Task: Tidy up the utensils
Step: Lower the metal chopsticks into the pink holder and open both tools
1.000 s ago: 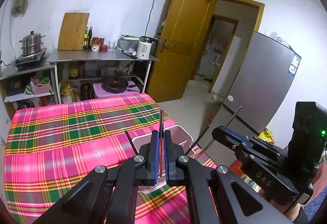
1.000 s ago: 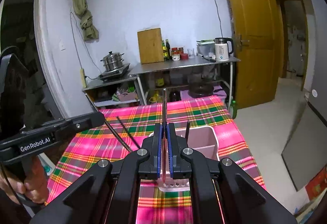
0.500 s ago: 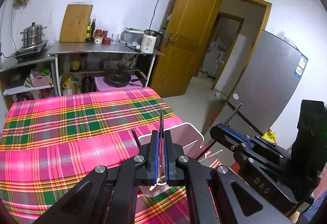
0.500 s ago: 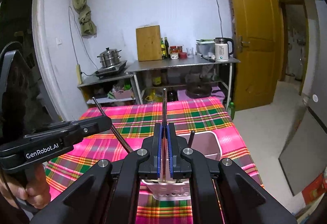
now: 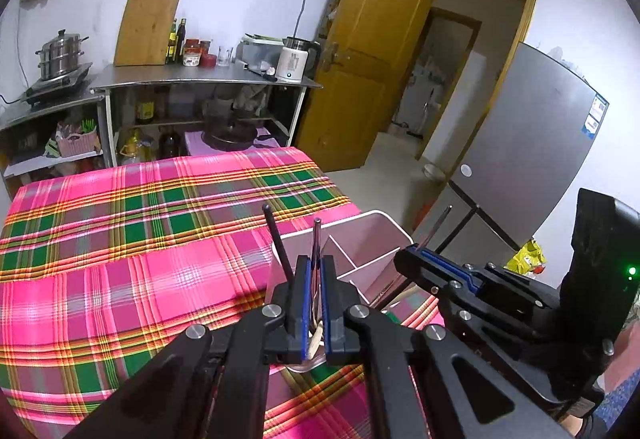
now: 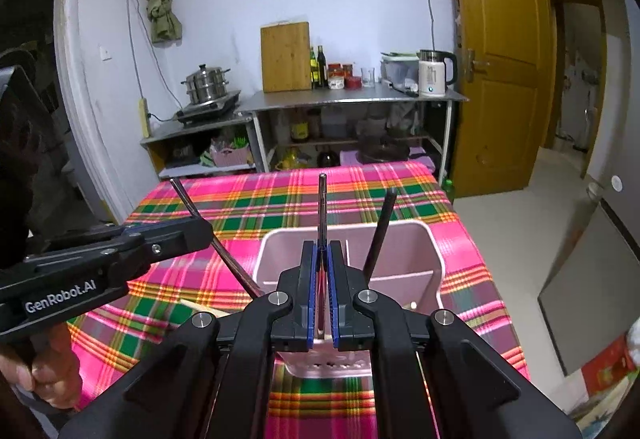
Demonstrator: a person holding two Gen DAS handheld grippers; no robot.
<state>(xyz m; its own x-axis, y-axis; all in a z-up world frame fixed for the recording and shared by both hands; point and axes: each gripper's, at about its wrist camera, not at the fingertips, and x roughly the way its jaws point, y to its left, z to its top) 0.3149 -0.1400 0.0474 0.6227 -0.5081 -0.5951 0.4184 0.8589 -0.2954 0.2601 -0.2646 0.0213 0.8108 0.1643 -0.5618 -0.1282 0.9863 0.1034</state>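
While both grippers hung over the pink utensil holder (image 6: 434, 259), each had its jaws pinched tight on a thin utensil. Left gripper (image 5: 315, 303): jaws pressed on a slim metal-handled utensil (image 5: 316, 239) whose handle stood up between the blue pads; its lower, pale end showed below the pads, at the holder's near end. Right gripper (image 6: 323, 295): jaws clamped on a second dark, slim utensil handle (image 6: 322, 199), upright, directly above the holder's near compartment. What kind of utensil each was could not be told. The holder sat on the counter, covered with a pink-and-green plaid cloth (image 5: 140, 239), near the counter's right edge in the left wrist view. Its dividers (image 5: 360, 267) split it into compartments. A black stick-like utensil (image 6: 380, 235) leaned inside the holder, tilted toward its right wall in the right wrist view. Hand (image 6: 48, 371) seen on the left gripper's grip at the lower left of the right wrist view. Beyond the counter's far edge: steel shelf unit (image 6: 352, 101) with cutting board (image 6: 285, 57) and kettle (image 6: 433, 73).
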